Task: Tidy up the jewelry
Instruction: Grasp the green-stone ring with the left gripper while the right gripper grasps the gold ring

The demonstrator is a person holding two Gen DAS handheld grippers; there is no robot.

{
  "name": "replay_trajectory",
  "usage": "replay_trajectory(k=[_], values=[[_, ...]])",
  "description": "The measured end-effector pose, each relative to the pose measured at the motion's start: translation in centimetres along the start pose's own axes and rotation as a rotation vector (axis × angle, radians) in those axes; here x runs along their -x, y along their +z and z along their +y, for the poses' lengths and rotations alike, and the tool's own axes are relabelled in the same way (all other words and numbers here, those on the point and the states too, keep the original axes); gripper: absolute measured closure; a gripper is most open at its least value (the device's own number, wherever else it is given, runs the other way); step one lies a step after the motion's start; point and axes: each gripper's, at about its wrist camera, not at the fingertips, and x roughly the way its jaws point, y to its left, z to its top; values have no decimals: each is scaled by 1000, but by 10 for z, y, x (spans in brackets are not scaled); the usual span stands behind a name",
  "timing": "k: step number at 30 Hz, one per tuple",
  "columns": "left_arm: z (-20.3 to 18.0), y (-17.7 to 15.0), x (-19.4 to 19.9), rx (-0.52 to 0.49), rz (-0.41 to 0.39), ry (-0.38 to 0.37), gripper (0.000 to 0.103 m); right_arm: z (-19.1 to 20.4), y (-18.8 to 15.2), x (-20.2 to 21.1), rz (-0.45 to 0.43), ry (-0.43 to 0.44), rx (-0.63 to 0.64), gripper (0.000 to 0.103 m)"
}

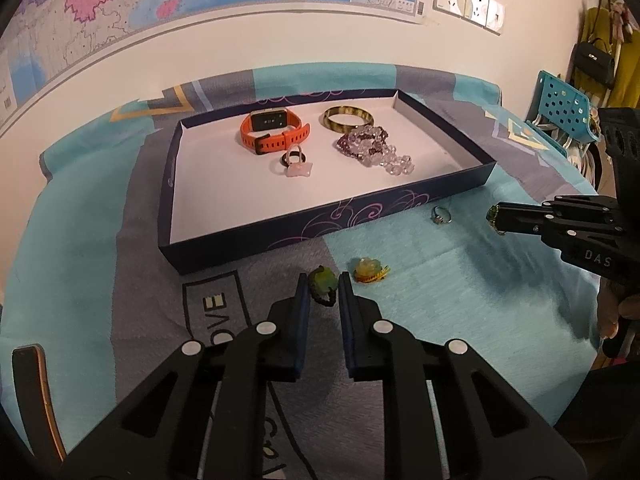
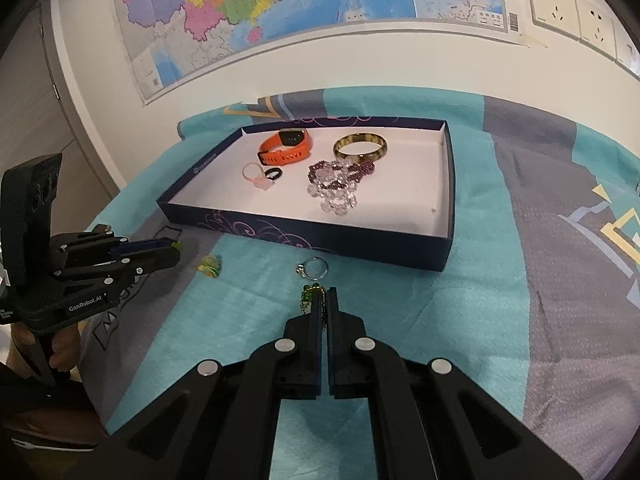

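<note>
My left gripper is part open, fingers either side of the green pendant; contact unclear. Right gripper is clamped on a green beaded chain above the tablecloth, near the tray's front edge.

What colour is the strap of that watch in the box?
Bright orange. The watch shows best in the left wrist view, lying at the back of the box.

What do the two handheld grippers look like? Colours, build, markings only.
Both are matte black plastic linkage frames with round silver pivot pins and dark blue pads on the fingers. The left gripper reads "GenRobot.AI" in white on its side; the right gripper shows white "DAS" lettering. Each has a black pistol-style handle held by a bare hand. No cables are visible.
</note>
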Motion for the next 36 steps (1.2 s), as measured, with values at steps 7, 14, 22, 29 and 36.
replay_trajectory(k=[7, 14, 22, 29, 36], values=[[-2, 3, 6, -1, -20, -7, 88, 2, 6, 5, -17, 29, -7, 102], [-2, 4, 10, 3, -32, -9, 88, 3, 10, 5, -25, 55, -14, 102], [-3, 6, 14, 0, -44, -11, 88, 6, 15, 5, -36, 72, -16, 102], [-3, 8, 15, 0, -50, -14, 88, 7, 19, 4, -39, 82, -13, 102], [-4, 10, 16, 3, -55, -16, 88, 8, 21, 4, -39, 94, -18, 102]])
